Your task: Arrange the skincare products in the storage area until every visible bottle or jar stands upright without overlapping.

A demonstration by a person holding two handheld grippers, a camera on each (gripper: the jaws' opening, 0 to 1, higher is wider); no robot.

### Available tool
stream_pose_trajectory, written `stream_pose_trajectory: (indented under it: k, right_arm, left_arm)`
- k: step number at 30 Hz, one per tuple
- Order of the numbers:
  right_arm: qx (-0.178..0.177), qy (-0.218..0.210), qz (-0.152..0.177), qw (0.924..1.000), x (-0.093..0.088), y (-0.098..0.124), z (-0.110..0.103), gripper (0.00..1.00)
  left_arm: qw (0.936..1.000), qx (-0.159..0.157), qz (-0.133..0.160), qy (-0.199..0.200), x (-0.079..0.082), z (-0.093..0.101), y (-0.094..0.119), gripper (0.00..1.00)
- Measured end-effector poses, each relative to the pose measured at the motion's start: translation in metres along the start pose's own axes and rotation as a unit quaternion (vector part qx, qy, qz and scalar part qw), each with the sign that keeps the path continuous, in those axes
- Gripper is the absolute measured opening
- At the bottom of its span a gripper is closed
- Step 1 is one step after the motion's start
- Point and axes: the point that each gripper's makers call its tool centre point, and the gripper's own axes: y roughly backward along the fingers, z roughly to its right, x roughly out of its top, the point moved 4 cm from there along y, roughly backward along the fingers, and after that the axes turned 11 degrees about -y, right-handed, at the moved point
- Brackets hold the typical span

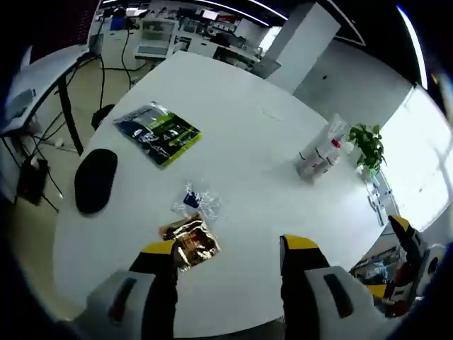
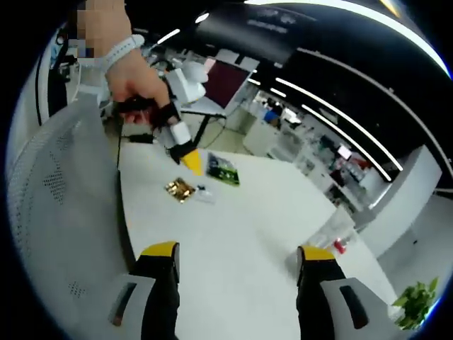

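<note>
On white table (image 1: 248, 142), left gripper view: left gripper (image 1: 230, 255) spread, empty; skincare bottles (image 1: 318, 152) toppled at far edge, untouched. Right gripper view: right gripper (image 2: 237, 258) spread, empty, bottles (image 2: 336, 234) ahead. Arranging not begun.

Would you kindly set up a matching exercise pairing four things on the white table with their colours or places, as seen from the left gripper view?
Things:
1. flat packet
2. crinkled sachet
3. oval pad
4. clear bag of bottles

Descriptions:
A. plain black, near the table's edge
B. gold-brown foil, closest to the left gripper
C. transparent, with a red cap showing, near the potted plant
D. dark with a green panel, lying flat

Pairs: 1-D, 2-B, 3-A, 4-C
</note>
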Motion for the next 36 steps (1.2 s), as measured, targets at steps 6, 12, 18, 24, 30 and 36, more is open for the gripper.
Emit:
stream_pose_trajectory:
  k: [6, 12, 18, 24, 30, 36]
  right_arm:
    - [-0.006, 0.005, -0.003, 1.0, -0.003, 0.001, 0.002, 0.61]
    - [-0.009, 0.006, -0.005, 0.9999, -0.005, 0.001, 0.003, 0.59]
    - [-0.01, 0.003, -0.01, 0.9999, -0.006, 0.0, 0.004, 0.57]
    - [-0.007, -0.006, -0.018, 0.9998, -0.009, -0.002, 0.004, 0.56]
    - [-0.004, -0.006, -0.024, 0.9997, -0.01, -0.002, 0.003, 0.55]
    - [0.0, -0.008, -0.031, 0.9995, -0.012, -0.004, 0.002, 0.54]
  left_arm:
    - [0.9946, 0.029, 0.016, 0.099, 0.017, -0.011, -0.026, 0.45]
    - [0.9759, 0.058, 0.047, 0.205, 0.025, -0.03, -0.044, 0.37]
    - [0.9615, 0.079, 0.063, 0.256, 0.035, -0.048, -0.054, 0.33]
    - [0.949, 0.077, 0.067, 0.298, 0.037, -0.061, -0.068, 0.29]
    - [0.9461, 0.083, 0.058, 0.308, 0.03, -0.063, -0.075, 0.26]
    - [0.9407, 0.082, 0.06, 0.324, 0.028, -0.061, -0.076, 0.15]
